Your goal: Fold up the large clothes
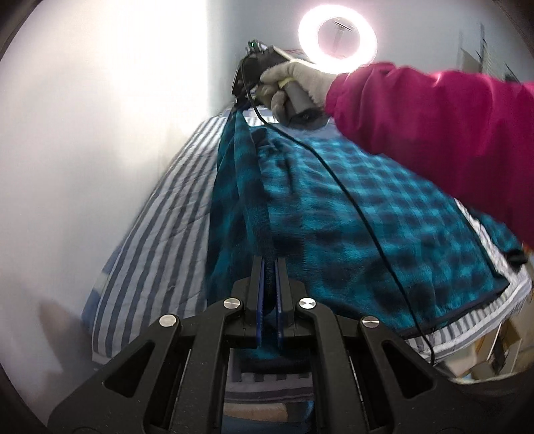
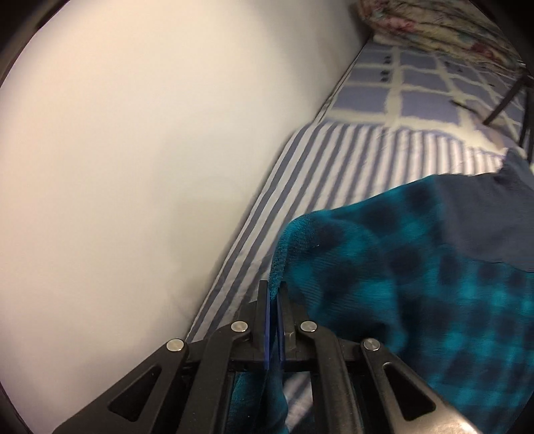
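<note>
Teal-and-navy checked fleece garment (image 1: 350, 207) — plush, fuzzy, soft-napped — spread across the striped sheet (image 1: 160, 227) of a bed beside a pale wall (image 1: 83, 133), with one long edge lifted off the bed into a taut, rope-like ridge. In the right wrist view the same fleece (image 2: 400, 283) rolls over in a rounded fold, and a smooth, plain navy panel (image 2: 494, 217) shows on it, whether lining or trim is hard to say. Beyond it lie blue-and-white stripes, then a checked blue cover (image 2: 417, 86) and a crumpled floral bundle (image 2: 434, 30), blurred and cut off at the frame's edge.

The garment's overall shape stays unclear; a magenta sleeve (image 1: 450, 133) covers its far right part, and a black cable (image 1: 367, 217) trails across the checks. A glaring ring light (image 1: 337, 42) washes out the wall behind it.

Now the claws. Left gripper (image 1: 269, 267): blue pads pinched tight on the near end of that lifted ridge. Right gripper (image 2: 273, 293): jaws clamped on the fleece's edge, cloth hanging down between them. From the left wrist view it (image 1: 241, 100) sits at the ridge's far end, held by a gloved hand (image 1: 293, 86) — its tips too small to read there.
</note>
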{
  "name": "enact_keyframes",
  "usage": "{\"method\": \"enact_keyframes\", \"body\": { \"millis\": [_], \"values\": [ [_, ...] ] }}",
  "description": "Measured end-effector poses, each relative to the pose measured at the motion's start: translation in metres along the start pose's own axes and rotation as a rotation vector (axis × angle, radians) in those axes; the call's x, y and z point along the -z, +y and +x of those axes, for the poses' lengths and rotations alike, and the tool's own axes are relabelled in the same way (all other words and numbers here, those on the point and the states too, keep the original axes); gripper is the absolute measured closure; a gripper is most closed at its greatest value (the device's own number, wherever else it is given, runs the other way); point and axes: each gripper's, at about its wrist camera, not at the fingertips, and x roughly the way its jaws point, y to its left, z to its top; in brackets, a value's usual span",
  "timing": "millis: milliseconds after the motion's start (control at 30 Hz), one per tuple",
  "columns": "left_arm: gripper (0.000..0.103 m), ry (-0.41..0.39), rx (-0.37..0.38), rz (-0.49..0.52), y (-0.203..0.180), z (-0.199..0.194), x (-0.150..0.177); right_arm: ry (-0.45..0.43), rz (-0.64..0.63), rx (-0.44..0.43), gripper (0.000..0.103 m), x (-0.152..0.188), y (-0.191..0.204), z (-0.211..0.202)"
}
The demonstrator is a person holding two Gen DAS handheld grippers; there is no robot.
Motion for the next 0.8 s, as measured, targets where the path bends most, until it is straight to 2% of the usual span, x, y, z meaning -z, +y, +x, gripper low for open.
{"method": "enact_keyframes", "body": {
  "millis": [133, 267, 400, 533, 567, 600, 633, 667, 733, 800],
  "values": [
    [0.100, 0.018, 0.024, 0.081, -0.023, 0.012, 0.006, -0.044, 0.041, 0.007, 0.103, 0.020, -0.039, -0.042],
    [0.100, 0.050, 0.052, 0.142, -0.045, 0.018, 0.017, -0.049, 0.129, 0.014, 0.103, 0.056, -0.098, -0.068],
    [0.100, 0.089, 0.072, 0.175, -0.062, 0.023, 0.026, -0.021, 0.195, 0.050, 0.102, 0.092, -0.141, -0.070],
    [0.099, 0.136, 0.093, 0.189, -0.067, 0.024, 0.031, 0.012, 0.205, 0.086, 0.101, 0.107, -0.158, -0.060],
    [0.093, 0.137, 0.100, 0.188, -0.067, 0.021, 0.032, 0.021, 0.197, 0.102, 0.096, 0.111, -0.156, -0.060],
    [0.089, 0.145, 0.120, 0.184, -0.066, 0.016, 0.033, 0.029, 0.187, 0.126, 0.096, 0.114, -0.153, -0.060],
    [0.081, 0.143, 0.135, 0.177, -0.064, 0.010, 0.034, 0.035, 0.173, 0.135, 0.094, 0.118, -0.148, -0.063],
    [0.069, 0.140, 0.140, 0.170, -0.061, 0.004, 0.035, 0.035, 0.159, 0.145, 0.084, 0.122, -0.143, -0.068],
    [0.059, 0.133, 0.161, 0.139, -0.049, -0.013, 0.037, 0.024, 0.127, 0.165, 0.072, 0.129, -0.135, -0.081],
    [0.059, 0.137, 0.170, 0.088, -0.034, -0.024, 0.036, 0.026, 0.095, 0.157, 0.070, 0.142, -0.123, -0.098]
  ]
}}
